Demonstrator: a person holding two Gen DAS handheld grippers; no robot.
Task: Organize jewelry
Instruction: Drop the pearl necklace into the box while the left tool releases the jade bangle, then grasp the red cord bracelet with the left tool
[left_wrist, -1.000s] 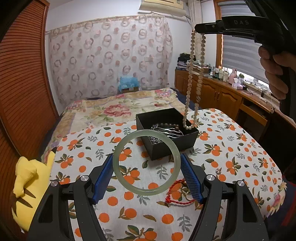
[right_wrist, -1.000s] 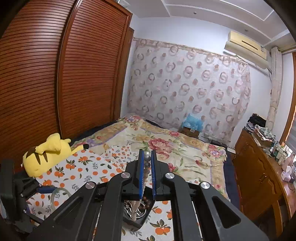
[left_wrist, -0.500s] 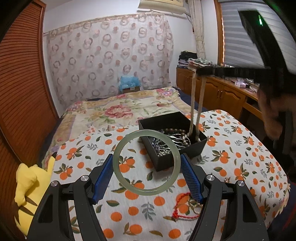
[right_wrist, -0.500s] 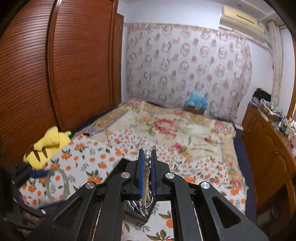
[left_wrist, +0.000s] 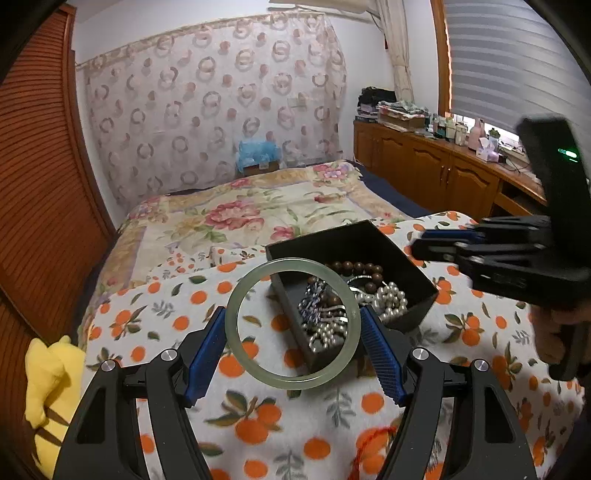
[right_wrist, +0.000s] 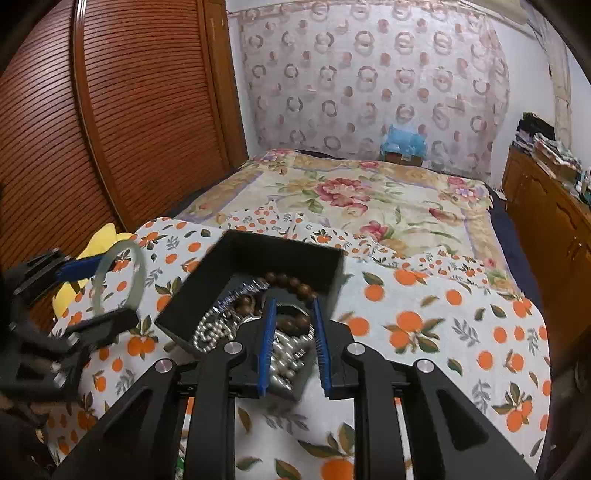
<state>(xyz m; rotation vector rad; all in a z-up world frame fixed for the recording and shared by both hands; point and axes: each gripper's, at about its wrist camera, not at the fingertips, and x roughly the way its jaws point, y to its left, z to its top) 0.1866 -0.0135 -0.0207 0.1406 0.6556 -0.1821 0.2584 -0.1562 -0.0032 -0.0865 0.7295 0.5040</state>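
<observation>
My left gripper (left_wrist: 291, 317) is shut on a pale green jade bangle (left_wrist: 291, 382), held upright just in front of the black jewelry box (left_wrist: 417, 314). The box holds a brown bead bracelet (left_wrist: 354, 267), a pale bead string (left_wrist: 388, 299) and silvery chains. My right gripper (right_wrist: 293, 306) hangs low over the box (right_wrist: 280, 254), its jaws opening. The pale beads (right_wrist: 288, 354) lie in the box beneath its fingers, and the pads do not press on them. In the right wrist view the bangle (right_wrist: 138, 273) and left gripper (right_wrist: 103, 291) are at the left.
The box sits on an orange-print cloth (left_wrist: 258, 424) over a floral bedspread. A red cord bracelet (left_wrist: 373, 439) lies near the front edge. A yellow plush toy (left_wrist: 51, 380) is at the left by a slatted wardrobe door. Wooden cabinets (left_wrist: 424, 162) line the right wall.
My right gripper came down from high above to the box, lowering the hanging bead string into it, and its jaws have parted. My left gripper carried the bangle closer to the box.
</observation>
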